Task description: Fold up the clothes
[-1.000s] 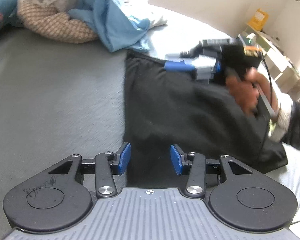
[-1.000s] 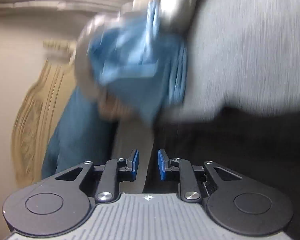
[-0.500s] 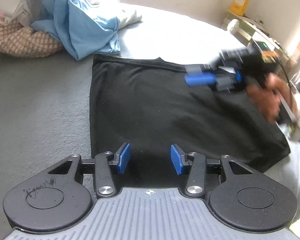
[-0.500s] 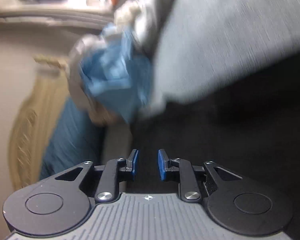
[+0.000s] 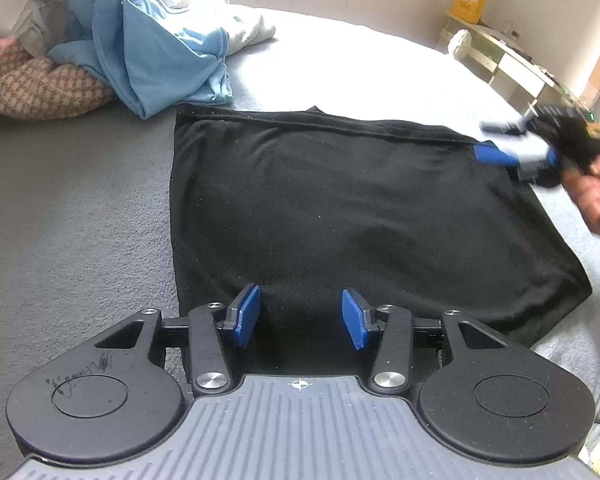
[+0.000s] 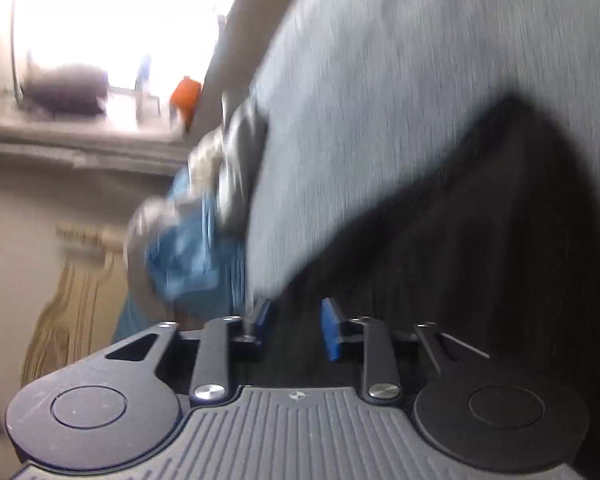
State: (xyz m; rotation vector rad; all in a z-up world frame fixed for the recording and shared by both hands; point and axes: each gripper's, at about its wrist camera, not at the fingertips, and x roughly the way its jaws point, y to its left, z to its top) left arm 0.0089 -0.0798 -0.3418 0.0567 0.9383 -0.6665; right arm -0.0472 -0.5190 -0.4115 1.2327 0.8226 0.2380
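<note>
A black garment (image 5: 352, 208) lies flat on the grey bed, folded into a rough rectangle. My left gripper (image 5: 300, 316) hovers over its near edge, open, with nothing between the blue pads. In the left wrist view my right gripper (image 5: 496, 156) sits at the garment's far right corner, held by a hand (image 5: 592, 196). The right wrist view is blurred; there my right gripper (image 6: 294, 328) is over the black garment (image 6: 480, 260), its jaws opening with no cloth pinched between them.
A pile of clothes lies at the back left: a light blue garment (image 5: 156, 48), a checked brown one (image 5: 32, 88) and pale ones (image 5: 244, 28). The grey bed cover (image 5: 68, 200) spreads left of the black garment. Shelving (image 5: 500, 56) stands by the far wall.
My right gripper has swept from the garment's far middle to its far right corner, and its jaws have widened. My left gripper shifted slightly, so more of the garment shows.
</note>
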